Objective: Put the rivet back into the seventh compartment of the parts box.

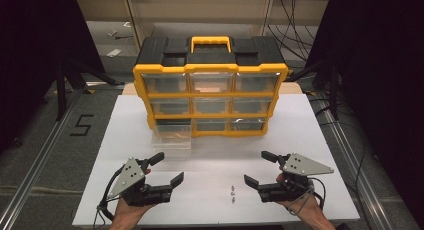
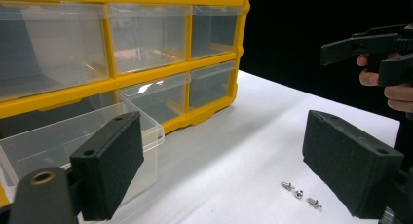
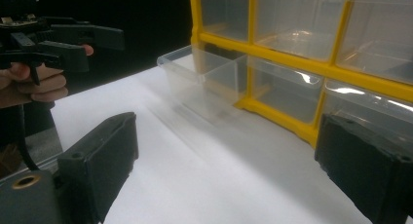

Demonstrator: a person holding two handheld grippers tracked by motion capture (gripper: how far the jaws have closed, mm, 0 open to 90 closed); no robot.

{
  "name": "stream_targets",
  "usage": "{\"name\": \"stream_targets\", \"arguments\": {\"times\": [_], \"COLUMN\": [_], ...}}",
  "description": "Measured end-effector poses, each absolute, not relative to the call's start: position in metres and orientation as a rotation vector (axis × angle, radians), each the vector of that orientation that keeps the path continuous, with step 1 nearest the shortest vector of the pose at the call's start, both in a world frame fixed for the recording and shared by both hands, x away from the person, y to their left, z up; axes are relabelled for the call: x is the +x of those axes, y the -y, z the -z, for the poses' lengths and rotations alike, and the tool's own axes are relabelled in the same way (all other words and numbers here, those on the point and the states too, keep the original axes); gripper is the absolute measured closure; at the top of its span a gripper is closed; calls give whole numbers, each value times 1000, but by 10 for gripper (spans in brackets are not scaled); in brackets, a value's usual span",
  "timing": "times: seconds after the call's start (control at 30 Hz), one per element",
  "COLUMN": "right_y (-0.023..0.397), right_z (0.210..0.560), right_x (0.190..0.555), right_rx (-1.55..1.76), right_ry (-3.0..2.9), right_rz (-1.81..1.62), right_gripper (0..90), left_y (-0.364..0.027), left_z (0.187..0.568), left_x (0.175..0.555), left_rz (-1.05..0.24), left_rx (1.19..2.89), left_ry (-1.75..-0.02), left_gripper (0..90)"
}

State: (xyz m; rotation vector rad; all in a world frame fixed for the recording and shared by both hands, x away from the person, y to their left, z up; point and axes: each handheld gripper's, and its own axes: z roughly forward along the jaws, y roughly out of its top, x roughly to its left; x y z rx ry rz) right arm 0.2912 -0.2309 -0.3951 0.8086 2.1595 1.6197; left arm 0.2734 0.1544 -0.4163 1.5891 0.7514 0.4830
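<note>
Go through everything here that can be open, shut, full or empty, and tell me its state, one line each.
Left tongs: open, holding nothing.
Right tongs: open, holding nothing.
Bottom-left drawer: pulled out of the organizer, looks empty.
Other drawers: pushed in; contents hard to tell.
Carry handle: folded down on top.
Screws: loose on the white table, between the tongs.

High view: overhead, facing forward and down on counter (image 1: 210, 140).
Gripper views: low, close, facing drawer cabinet (image 2: 146, 63).
Shared: pulled-out drawer (image 3: 204, 73).
</note>
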Motion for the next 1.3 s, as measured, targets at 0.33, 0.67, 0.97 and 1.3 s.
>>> {"name": "stream_targets", "arguments": {"times": [0.33, 0.67, 0.97, 1.3], "right_y": [229, 223, 216, 204], "right_z": [395, 396, 394, 403], "right_x": [291, 290, 294, 315], "right_rx": [774, 733, 665, 691], "right_ry": [-2201, -2265, -2315, -2496], "right_rz": [-1599, -1518, -1394, -1208], "right_gripper": [91, 99, 188, 254], "left_y": [-155, -154, -153, -153], "left_z": [417, 417, 418, 419], "left_x": [274, 274, 274, 275], "left_rz": [-476, -479, -482, -483], "left_rx": [1596, 1602, 1615, 1620], "left_ry": [-751, -752, -752, -761], "left_gripper": [146, 147, 149, 150]}}
